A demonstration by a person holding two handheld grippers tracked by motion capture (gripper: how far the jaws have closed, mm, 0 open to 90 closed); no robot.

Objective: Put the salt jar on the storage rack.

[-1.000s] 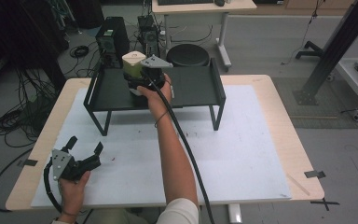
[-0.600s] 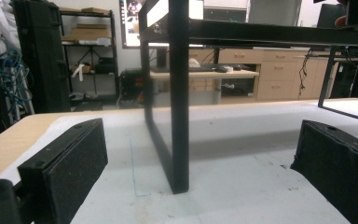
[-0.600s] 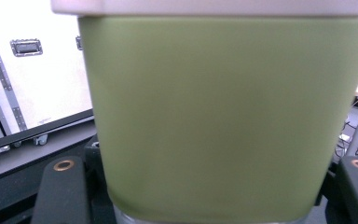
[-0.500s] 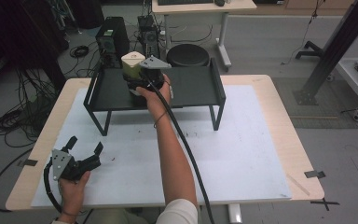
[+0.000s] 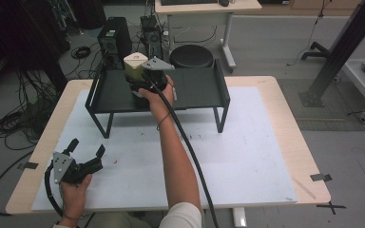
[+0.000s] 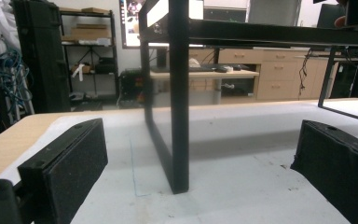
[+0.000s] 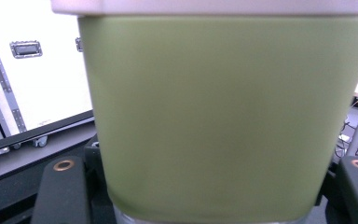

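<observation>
A green container (image 5: 134, 69) with a pale lid stands upright on the left part of a black raised rack (image 5: 197, 90). My right gripper (image 5: 139, 84) is shut on it from the near side, held by a hand reaching across the table. Up close in the right gripper view, the container's green wall (image 7: 223, 116) sits between the two black jaws of that gripper (image 7: 214, 191). My left gripper (image 5: 86, 147) rests low over the white mat at the front left, open with nothing in it. In the left gripper view its wide-apart pads (image 6: 70, 163) frame a black leg of the rack (image 6: 179, 116).
A white mat (image 5: 247, 152) covers most of the wooden table. Behind the table stand a black round stool (image 5: 191, 56), a computer tower (image 5: 114, 42) and a desk (image 5: 204, 7). Cables (image 5: 19, 118) lie on the floor at the left.
</observation>
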